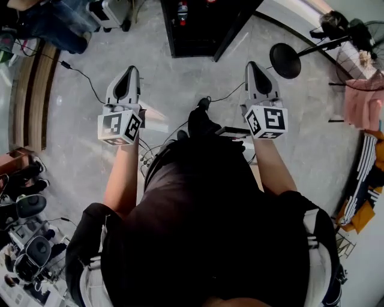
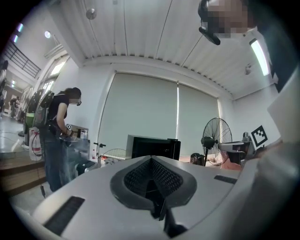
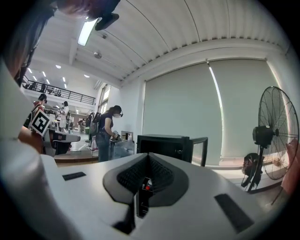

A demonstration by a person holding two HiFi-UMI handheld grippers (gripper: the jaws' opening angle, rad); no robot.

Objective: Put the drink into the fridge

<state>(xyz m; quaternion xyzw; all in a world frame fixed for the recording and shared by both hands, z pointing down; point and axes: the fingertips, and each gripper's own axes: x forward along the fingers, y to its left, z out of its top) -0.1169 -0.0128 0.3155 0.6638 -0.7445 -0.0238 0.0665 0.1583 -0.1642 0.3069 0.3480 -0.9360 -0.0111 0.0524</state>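
Observation:
The black fridge (image 1: 198, 27) stands on the floor ahead of me with its door (image 1: 237, 27) swung open to the right. Inside it a small bottle with a red label (image 1: 182, 12) shows. The fridge appears again in the left gripper view (image 2: 152, 146) and the right gripper view (image 3: 168, 146). My left gripper (image 1: 126, 75) and right gripper (image 1: 255, 67) are held side by side in front of my body, pointing at the fridge and well short of it. Both are shut, left (image 2: 151, 161) and right (image 3: 148, 157), with nothing between the pads.
A standing fan (image 1: 285, 60) is right of the fridge door. Cables (image 1: 84, 78) trail over the grey floor. A wooden step (image 1: 36, 96) runs along the left, and clothes (image 1: 363, 99) hang at the right. Another person (image 2: 58, 136) works at a table to the left.

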